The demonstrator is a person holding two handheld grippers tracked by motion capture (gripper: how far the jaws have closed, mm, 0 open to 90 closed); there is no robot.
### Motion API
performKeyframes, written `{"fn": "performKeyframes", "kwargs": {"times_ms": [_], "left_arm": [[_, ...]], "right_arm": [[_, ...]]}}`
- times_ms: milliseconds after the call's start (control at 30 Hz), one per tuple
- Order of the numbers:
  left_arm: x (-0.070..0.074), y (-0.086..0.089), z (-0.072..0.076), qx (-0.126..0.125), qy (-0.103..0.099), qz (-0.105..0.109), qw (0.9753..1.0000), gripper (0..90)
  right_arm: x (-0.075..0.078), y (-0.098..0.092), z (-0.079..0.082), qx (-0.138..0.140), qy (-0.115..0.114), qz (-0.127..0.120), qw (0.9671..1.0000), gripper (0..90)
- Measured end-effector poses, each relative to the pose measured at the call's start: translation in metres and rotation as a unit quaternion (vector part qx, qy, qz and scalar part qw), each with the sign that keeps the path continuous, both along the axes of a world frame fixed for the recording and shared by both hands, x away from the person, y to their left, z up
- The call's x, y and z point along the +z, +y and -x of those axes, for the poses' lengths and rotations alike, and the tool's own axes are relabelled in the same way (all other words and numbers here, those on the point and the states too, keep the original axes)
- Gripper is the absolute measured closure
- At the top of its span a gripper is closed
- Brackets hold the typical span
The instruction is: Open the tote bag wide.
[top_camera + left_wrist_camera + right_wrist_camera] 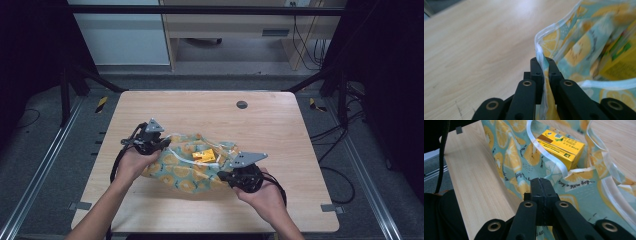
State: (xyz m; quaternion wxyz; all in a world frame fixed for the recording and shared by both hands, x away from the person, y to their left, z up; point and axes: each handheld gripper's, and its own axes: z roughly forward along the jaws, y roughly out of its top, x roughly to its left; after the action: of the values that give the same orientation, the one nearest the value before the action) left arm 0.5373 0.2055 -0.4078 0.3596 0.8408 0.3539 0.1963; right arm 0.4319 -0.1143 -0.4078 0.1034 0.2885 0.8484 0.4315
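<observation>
A teal bag printed with lemon slices (182, 175) lies at the middle of the wooden table (210, 112). Its mouth is spread, and a yellow drink carton (204, 156) lies in the opening. My left gripper (164, 145) is at the bag's left end. In the left gripper view this gripper (543, 63) is shut on the clear-edged rim of the bag (574, 47). My right gripper (223, 175) is at the bag's near right side. In the right gripper view it (541, 182) is shut on the bag's cloth (506, 152), just short of the carton (561, 143).
A round cable hole (242, 104) is set in the far part of the table. A white strap (549, 156) loops over the bag beside the carton. Bare wood lies around the bag on all sides. Dark frame rails and floor cables surround the table.
</observation>
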Motion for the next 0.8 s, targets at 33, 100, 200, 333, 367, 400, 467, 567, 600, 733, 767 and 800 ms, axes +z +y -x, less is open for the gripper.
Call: {"fn": "performKeyframes", "kwargs": {"times_ms": [33, 100, 200, 333, 367, 400, 467, 567, 600, 733, 767, 800], "left_arm": [[0.004, 0.001, 0.003, 0.002, -0.013, 0.011, 0.9999, 87.6], [0.01, 0.003, 0.008, 0.008, -0.034, 0.013, 0.9993, 88.3], [0.021, 0.006, 0.019, 0.014, -0.065, 0.032, 0.9972, 88.8], [0.037, 0.011, 0.04, 0.009, -0.105, 0.065, 0.9923, 88.9], [0.04, 0.013, 0.046, 0.005, -0.113, 0.075, 0.9907, 88.9], [0.042, 0.014, 0.05, 0.004, -0.116, 0.083, 0.9897, 88.9], [0.044, 0.018, 0.062, -0.006, -0.118, 0.104, 0.9876, 88.9], [0.041, 0.023, 0.079, -0.021, -0.113, 0.119, 0.9861, 88.9], [0.039, 0.026, 0.084, -0.027, -0.111, 0.125, 0.9856, 88.9], [0.033, 0.034, 0.099, -0.039, -0.107, 0.135, 0.9843, 88.9], [0.03, 0.036, 0.103, -0.047, -0.104, 0.135, 0.9843, 88.9], [0.029, 0.036, 0.105, -0.05, -0.103, 0.135, 0.9842, 88.9]], "right_arm": [[0.0, -0.001, 0.0, -0.001, -0.001, 0.0, 1.0, 90.0], [0.001, -0.003, 0.0, -0.005, -0.003, 0.0, 1.0, 90.0], [0.004, -0.006, 0.001, -0.012, -0.011, 0.002, 0.9999, 90.0], [0.006, -0.008, 0.006, -0.017, -0.019, 0.005, 0.9997, 90.0], [0.006, -0.008, 0.008, -0.017, -0.02, 0.005, 0.9997, 90.0], [0.006, -0.009, 0.01, -0.017, -0.021, 0.007, 0.9996, 90.0], [0.004, -0.009, 0.012, -0.017, -0.023, 0.011, 0.9995, 90.0], [-0.001, -0.008, 0.015, -0.019, -0.023, 0.02, 0.9993, 90.0], [-0.003, -0.007, 0.016, -0.019, -0.023, 0.022, 0.9993, 90.0], [-0.013, -0.006, 0.018, -0.018, -0.015, 0.024, 0.9994, 90.0], [-0.016, -0.005, 0.018, -0.017, -0.013, 0.025, 0.9994, 90.0], [-0.02, -0.005, 0.019, -0.016, -0.01, 0.026, 0.9995, 90.0]]}}
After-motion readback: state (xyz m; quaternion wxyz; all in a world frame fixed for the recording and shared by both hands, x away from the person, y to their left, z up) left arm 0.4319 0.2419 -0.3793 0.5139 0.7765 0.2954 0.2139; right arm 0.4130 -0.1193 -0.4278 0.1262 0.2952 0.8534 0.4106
